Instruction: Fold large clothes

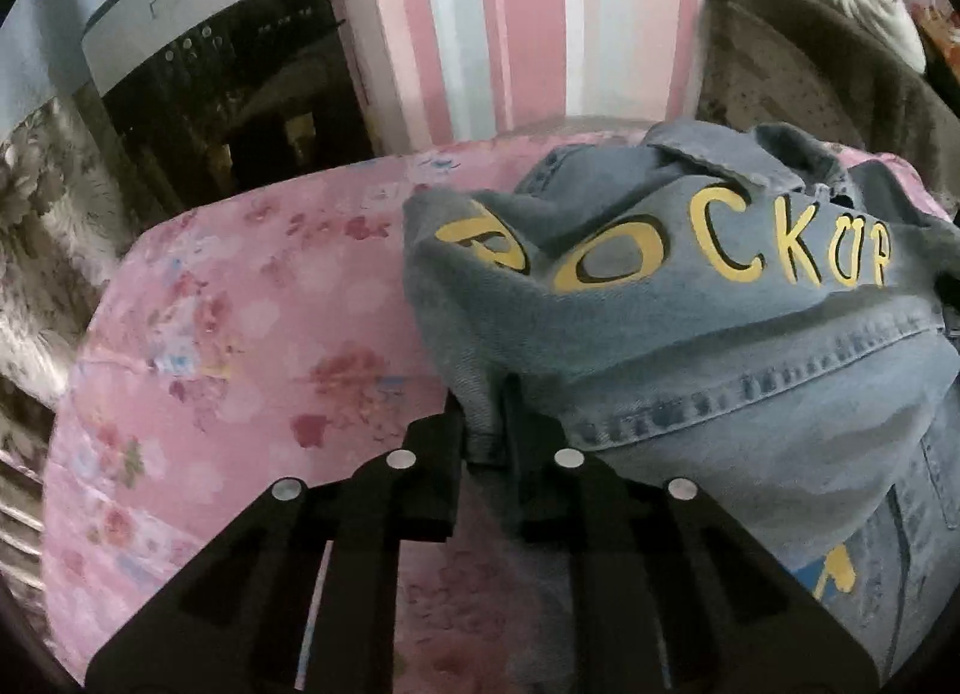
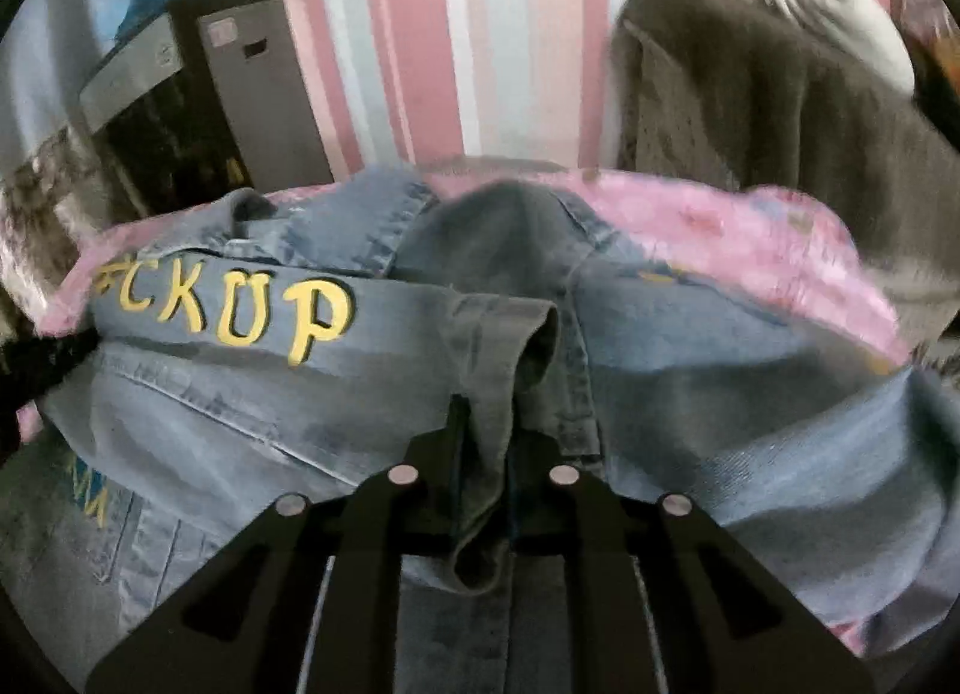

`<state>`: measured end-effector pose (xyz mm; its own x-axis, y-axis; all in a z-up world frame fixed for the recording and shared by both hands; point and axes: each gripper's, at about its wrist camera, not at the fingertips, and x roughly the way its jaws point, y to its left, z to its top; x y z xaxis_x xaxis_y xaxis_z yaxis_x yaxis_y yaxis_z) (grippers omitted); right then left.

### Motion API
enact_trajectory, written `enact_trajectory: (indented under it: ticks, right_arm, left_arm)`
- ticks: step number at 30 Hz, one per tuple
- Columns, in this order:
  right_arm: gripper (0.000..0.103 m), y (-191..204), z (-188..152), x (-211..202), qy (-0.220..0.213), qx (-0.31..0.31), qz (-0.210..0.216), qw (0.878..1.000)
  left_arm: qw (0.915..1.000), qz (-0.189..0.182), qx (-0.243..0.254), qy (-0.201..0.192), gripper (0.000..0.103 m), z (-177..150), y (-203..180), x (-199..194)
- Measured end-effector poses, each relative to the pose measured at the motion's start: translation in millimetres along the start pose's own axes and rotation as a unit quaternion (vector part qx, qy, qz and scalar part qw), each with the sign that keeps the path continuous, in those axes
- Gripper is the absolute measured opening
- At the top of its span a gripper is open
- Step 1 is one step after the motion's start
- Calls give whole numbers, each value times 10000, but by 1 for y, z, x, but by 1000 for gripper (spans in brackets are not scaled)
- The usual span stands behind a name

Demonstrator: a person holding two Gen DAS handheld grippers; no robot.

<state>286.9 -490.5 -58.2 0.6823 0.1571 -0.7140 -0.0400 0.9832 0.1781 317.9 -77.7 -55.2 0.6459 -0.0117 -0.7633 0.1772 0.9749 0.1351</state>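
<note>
Left wrist view: the left gripper (image 1: 485, 424) is clamped on a folded edge of a blue denim jacket (image 1: 690, 346), the cloth pinched between its two black fingers (image 1: 438, 454) and bunching up just beyond the tips. The jacket lies on a pink floral bedspread (image 1: 240, 346), filling the right half of the view, its yellow lettering (image 1: 690, 256) running across a raised band of denim near the collar (image 1: 708, 165). A lower patch of yellow and blue print (image 1: 837, 571) shows near the right edge. Behind the bed stands a wall of pink and white stripes (image 1: 510, 15); to the left is a dark cabinet with a grey top (image 1: 198, 69), and to the right a brown fuzzy blanket (image 1: 798, 63) is draped upright.

In the right wrist view, the right gripper (image 2: 485, 436) is closed on another fold of the same jacket (image 2: 720, 382), a thick pleat of denim squeezed between its fingers (image 2: 432, 466) and hanging down behind the tips. The yellow letters (image 2: 240, 316) sit to the left here, with the collar (image 2: 336, 226) above them. The pink bedspread (image 2: 750, 238) shows beyond the jacket's far edge, and the brown blanket (image 2: 768, 111) rises at the right against the striped wall (image 2: 450, 33). The grey-topped cabinet (image 2: 198, 111) stands at the left. This view is blurred toward its right side.
</note>
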Motion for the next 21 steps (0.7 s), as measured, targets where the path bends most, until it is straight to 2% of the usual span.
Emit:
enact_trajectory:
  ticks: [1, 4, 5, 6, 8, 11, 16, 19, 21]
  right_arm:
    - [14, -2, 1, -1, -7, -29, 29, 10000]
    - [20, -3, 1, -3, 18, -42, 47, 10000]
    - [29, -3, 2, -5, 3, -39, 28, 10000]
    - [53, -2, 2, -10, -53, -49, -16, 10000]
    - [79, 2, 1, -17, -164, -111, -92, 9998]
    - [79, 10, -1, -33, -260, -326, -151, 9990]
    - [79, 1, -7, -73, -472, -390, -227, 9979]
    - [79, -16, -18, -100, -589, -307, -318, 9973]
    - [79, -30, -28, -115, -617, -250, -432, 9968]
  left_arm:
    - [9998, 109, 128, -103, 15, -6, -2, -1]
    - [9998, 74, -125, -161, 25, -4, 7, -8]
    - [9996, 123, -202, -180, 31, -4, 10, -10]
    - [9993, 199, -243, -222, 36, -3, 13, -13]
    - [9985, 360, -254, -326, 38, -2, 14, -23]
    - [9971, 491, -349, -454, 55, 0, 17, -39]
    - [9949, 550, -449, -716, 60, 4, 20, -75]
    - [9935, 564, -488, -861, 68, 1, 16, -98]
    - [9927, 562, -543, -917, 77, -1, 16, -110]
